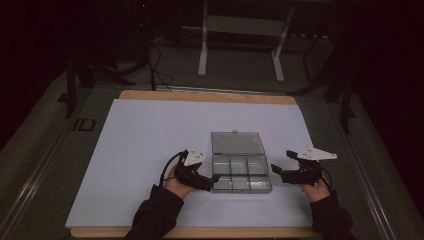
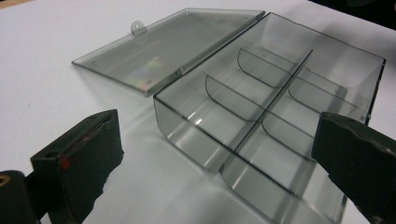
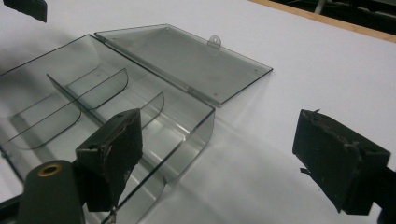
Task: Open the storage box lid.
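A clear plastic compartment box [image 1: 241, 174] sits on the white mat, its several compartments empty. Its lid [image 1: 236, 142] lies open and flat behind it. My left gripper [image 1: 215, 178] is at the box's front left corner and my right gripper [image 1: 276, 170] is just off its right side. In the left gripper view the box [image 2: 261, 107] and lid [image 2: 168, 46] lie ahead, and the left gripper [image 2: 217, 163] is open with the near corner between its jaws. In the right gripper view the right gripper [image 3: 224, 156] is open beside the box [image 3: 93, 102] and lid [image 3: 187, 56], holding nothing.
The white mat [image 1: 150, 150] covers a wooden tabletop [image 1: 200, 96]. Beyond the table, a white metal stand [image 1: 240, 30] and dark cables [image 1: 160, 70] are on the floor. The other gripper's jaw [image 3: 25, 7] shows at the top left of the right gripper view.
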